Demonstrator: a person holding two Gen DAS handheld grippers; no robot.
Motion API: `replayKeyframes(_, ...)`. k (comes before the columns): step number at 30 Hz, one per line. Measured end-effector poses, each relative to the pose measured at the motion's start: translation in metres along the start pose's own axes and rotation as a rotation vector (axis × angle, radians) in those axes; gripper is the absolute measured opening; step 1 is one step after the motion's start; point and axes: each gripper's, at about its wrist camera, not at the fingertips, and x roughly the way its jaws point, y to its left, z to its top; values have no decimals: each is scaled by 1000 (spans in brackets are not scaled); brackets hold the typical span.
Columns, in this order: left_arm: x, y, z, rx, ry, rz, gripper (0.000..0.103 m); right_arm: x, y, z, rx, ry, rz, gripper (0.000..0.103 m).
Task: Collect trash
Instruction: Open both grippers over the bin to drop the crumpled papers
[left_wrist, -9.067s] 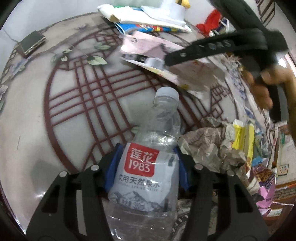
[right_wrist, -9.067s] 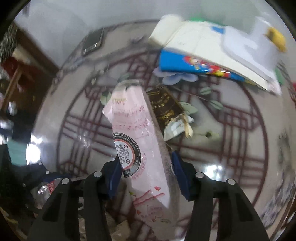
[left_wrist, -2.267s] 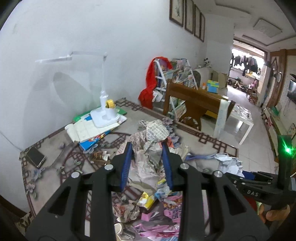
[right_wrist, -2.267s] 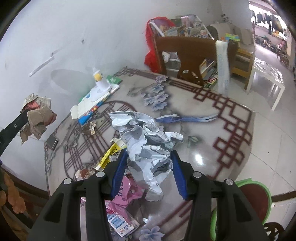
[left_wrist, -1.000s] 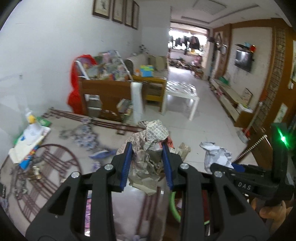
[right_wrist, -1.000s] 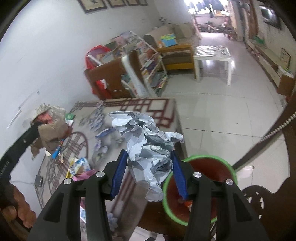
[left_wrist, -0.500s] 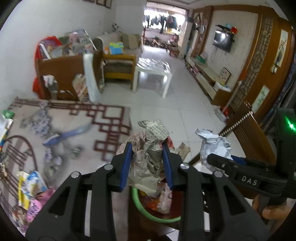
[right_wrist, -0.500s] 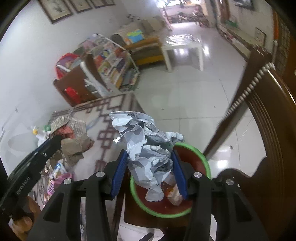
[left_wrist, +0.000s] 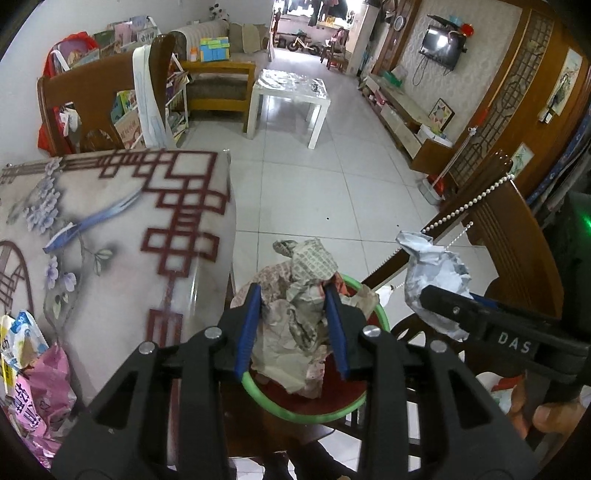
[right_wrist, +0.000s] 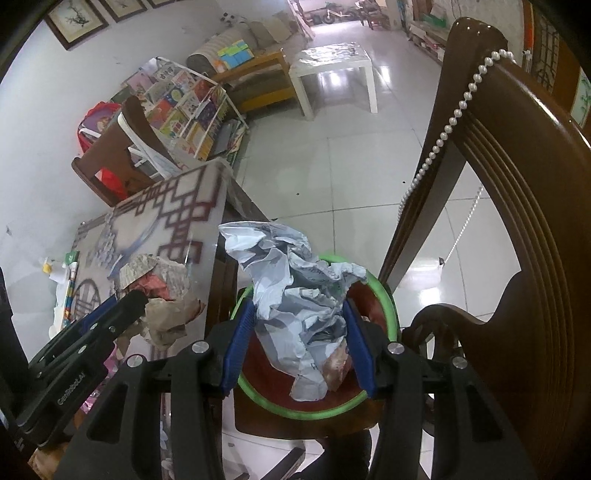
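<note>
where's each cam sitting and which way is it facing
Left wrist: on the left gripper, tilted down over the green-rimmed bin; its newspaper wad and a fingertip show.
Right wrist: on the right gripper, tilted down at that bin, gripping white crumpled paper.
Shared: bin, both wads, patterned table, each other's gripper.

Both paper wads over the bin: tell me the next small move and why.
Probably open both grippers. The left gripper holds its brownish newspaper wad and the right gripper its grey paper wad above the green-rimmed bin, so both should drop in.
</note>
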Motion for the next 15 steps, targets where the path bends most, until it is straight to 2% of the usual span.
replayKeyframes(3,-1,-2,0,4,0,-3,34,3,-2,0,3,10,-4,49)
replayKeyframes(5,0,-3,1,8,-2,-4,38,5,-4,-1,4,16,-6,49)
replayKeyframes(6,1,-3,1,9,-3,-3,41,5,-4,-1,4,17,-8,49)
replayKeyframes(8,1,-2,1,9,-4,-4,63,5,-5,-1,14,14,-17,54)
replayKeyframes(13,-2,0,2,-11,-9,-18,78,4,-11,3,62,1,-5,65)
replayKeyframes(15,-4,3,2,-22,-14,-21,79,3,-10,4,63,-1,-4,65)
